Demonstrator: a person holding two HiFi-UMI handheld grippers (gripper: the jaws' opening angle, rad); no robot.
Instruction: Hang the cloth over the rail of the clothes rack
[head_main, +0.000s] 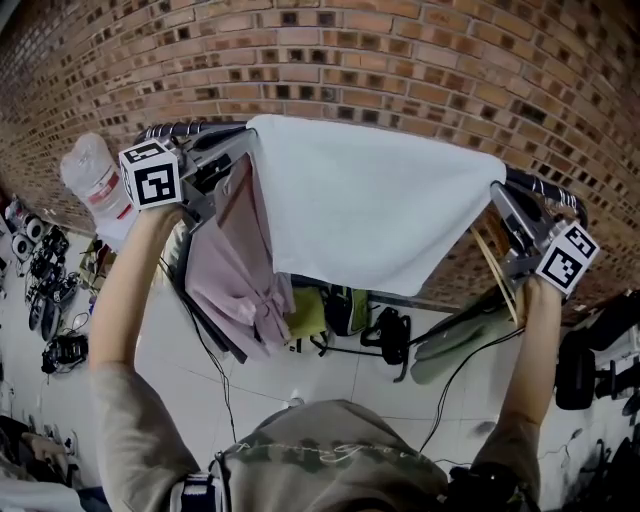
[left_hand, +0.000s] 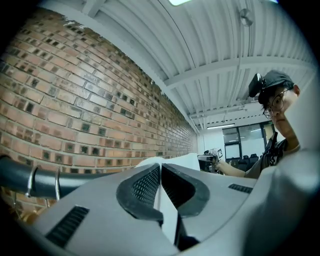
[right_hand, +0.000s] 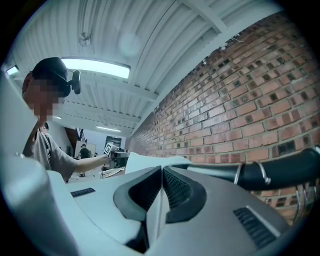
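In the head view the cloth (head_main: 370, 200) is seen stretched along the rail (head_main: 185, 130) between both grippers, its body hanging down on the near side; a pink garment (head_main: 240, 270) is hung below at the left; the jaws themselves are not made out there. In the left gripper view the left gripper (left_hand: 160, 167) is shown clamped on a thin cloth edge; in the right gripper view the right gripper (right_hand: 161, 170) is shown clamped on the cloth too, with the rail just beside it before the brick wall (right_hand: 240, 90).
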